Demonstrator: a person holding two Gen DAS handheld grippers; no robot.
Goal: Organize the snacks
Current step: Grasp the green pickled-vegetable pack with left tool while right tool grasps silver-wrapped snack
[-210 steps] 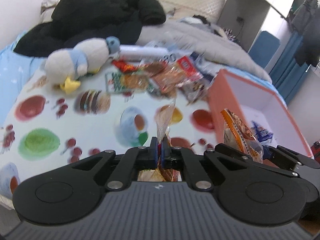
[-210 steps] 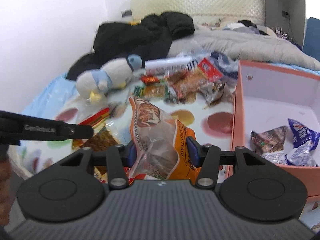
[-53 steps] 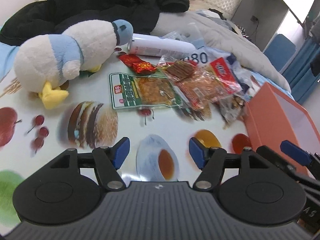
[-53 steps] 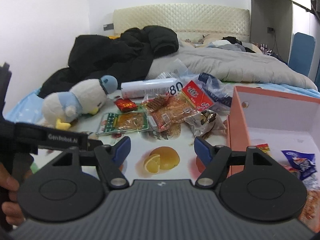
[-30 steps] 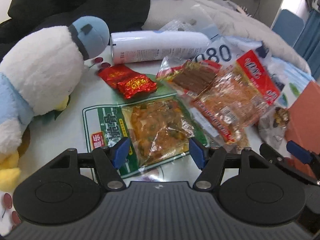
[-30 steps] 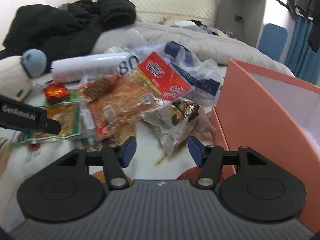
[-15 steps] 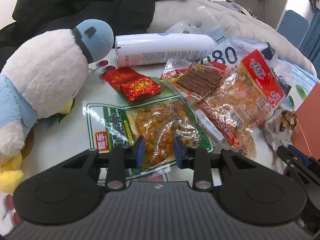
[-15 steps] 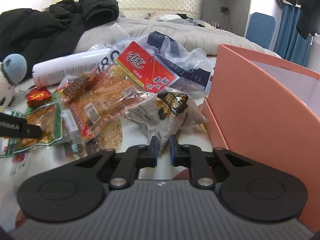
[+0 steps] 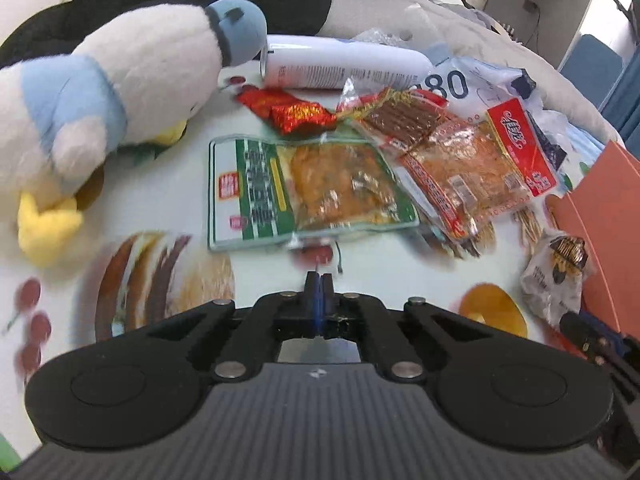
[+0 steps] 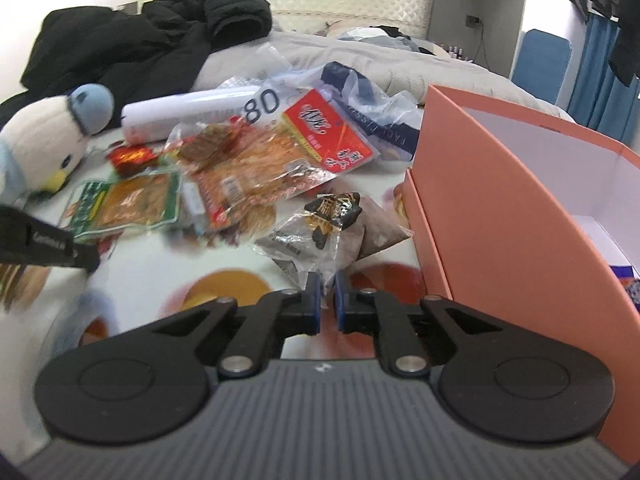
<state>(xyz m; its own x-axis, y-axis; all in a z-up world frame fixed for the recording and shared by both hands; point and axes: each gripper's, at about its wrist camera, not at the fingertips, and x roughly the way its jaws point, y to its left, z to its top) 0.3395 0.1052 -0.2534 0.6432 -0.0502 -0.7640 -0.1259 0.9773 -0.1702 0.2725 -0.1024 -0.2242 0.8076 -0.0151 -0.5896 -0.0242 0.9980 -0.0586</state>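
Snack packs lie heaped on the printed sheet. My left gripper [image 9: 319,280] is shut with nothing visible between its pads, a little short of the green snack pack [image 9: 304,192], which lies flat. My right gripper [image 10: 327,286] is shut on the near edge of the grey snack bag [image 10: 320,232], just left of the orange box [image 10: 516,208]. The grey bag also shows in the left wrist view [image 9: 558,276], beside the box [image 9: 612,196]. An orange-red pack [image 10: 280,160] and small red wrappers [image 9: 292,110] lie behind.
A plush penguin [image 9: 104,100] lies at the left. A white cylinder [image 9: 340,66] and a plastic bag [image 10: 360,96] lie behind the snacks. Black clothing [image 10: 140,40] and a grey quilt [image 10: 400,64] cover the far bed.
Both grippers went from wide open to closed. The left one closed in front of the green pack and drew back. The right one closed on the grey bag's edge.
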